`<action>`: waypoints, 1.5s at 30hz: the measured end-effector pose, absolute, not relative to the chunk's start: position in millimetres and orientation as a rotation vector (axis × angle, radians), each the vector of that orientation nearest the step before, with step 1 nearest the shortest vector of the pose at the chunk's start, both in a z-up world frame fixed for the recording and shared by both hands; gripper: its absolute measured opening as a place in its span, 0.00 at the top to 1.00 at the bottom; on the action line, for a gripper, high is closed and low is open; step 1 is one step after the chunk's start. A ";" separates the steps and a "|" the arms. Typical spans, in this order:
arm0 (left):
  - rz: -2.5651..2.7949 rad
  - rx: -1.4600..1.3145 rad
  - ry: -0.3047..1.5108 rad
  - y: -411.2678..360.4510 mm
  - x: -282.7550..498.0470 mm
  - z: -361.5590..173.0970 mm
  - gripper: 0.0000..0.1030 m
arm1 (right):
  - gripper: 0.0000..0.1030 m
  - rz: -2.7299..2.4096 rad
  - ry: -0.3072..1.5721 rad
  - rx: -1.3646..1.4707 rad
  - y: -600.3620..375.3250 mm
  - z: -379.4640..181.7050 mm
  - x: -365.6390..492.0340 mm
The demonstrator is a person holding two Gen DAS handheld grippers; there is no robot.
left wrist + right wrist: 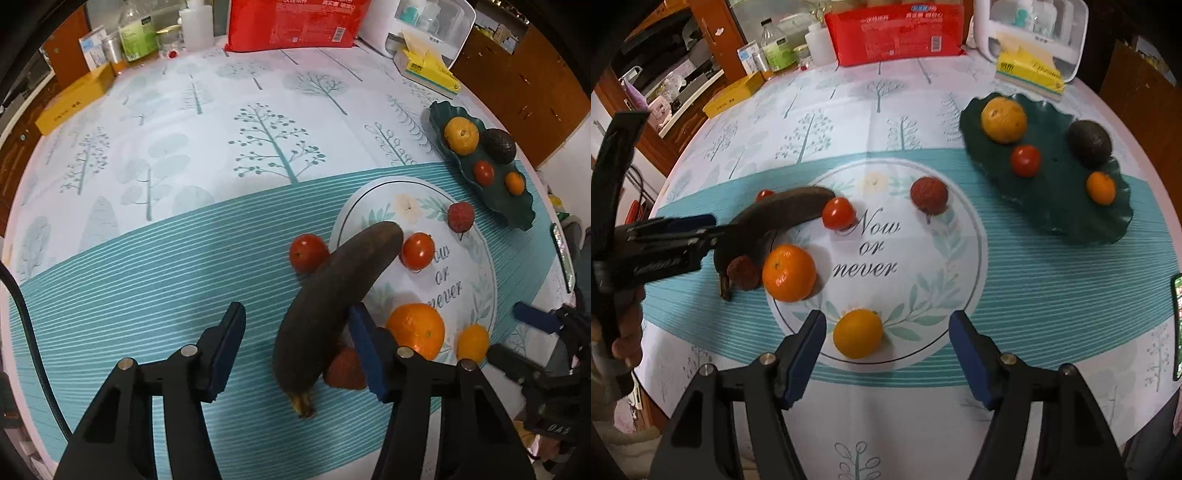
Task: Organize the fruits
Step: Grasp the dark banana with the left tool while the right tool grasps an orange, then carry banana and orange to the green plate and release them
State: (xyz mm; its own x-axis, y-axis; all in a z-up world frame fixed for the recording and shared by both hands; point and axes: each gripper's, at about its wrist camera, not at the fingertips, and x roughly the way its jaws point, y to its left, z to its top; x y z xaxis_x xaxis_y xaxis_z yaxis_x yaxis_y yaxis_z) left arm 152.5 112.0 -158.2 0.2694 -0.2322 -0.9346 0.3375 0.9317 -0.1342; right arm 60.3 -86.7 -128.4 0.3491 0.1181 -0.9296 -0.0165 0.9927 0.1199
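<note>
A blackened banana [332, 295] lies on the tablecloth between the jaws of my open left gripper [295, 347]; it also shows in the right wrist view [775, 218]. Around it lie two tomatoes [308, 253] [417, 251], two lychees [345, 369] [460, 217], an orange [415, 330] and a small yellow-orange fruit [857, 333]. My right gripper [886, 350] is open, just short of that fruit. A dark green leaf-shaped plate [1052, 206] at the right holds an orange [1004, 120], a tomato [1025, 160], an avocado [1089, 142] and a small orange [1100, 188].
A red package [897, 33], bottles [777, 44], a yellow box [733, 94], a tissue pack [1030, 72] and a white organizer [1030, 26] line the table's far edge. A phone [1177, 328] lies at the right edge.
</note>
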 end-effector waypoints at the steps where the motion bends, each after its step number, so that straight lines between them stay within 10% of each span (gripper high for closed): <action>1: -0.391 0.104 1.241 110.3 153.2 -159.0 0.45 | 0.38 0.098 1.219 0.098 -85.8 -130.9 60.9; 13: -0.454 0.179 1.279 80.8 157.2 -176.7 0.45 | 0.68 0.133 1.281 0.099 -78.6 -158.2 65.2; 25: -0.453 0.141 1.278 82.6 153.9 -166.6 0.70 | 0.70 0.152 1.218 0.103 -78.6 -151.6 60.6; 45: -0.481 0.065 1.086 43.6 102.9 -15.2 0.71 | 0.70 0.227 1.060 0.170 -124.9 -71.2 39.1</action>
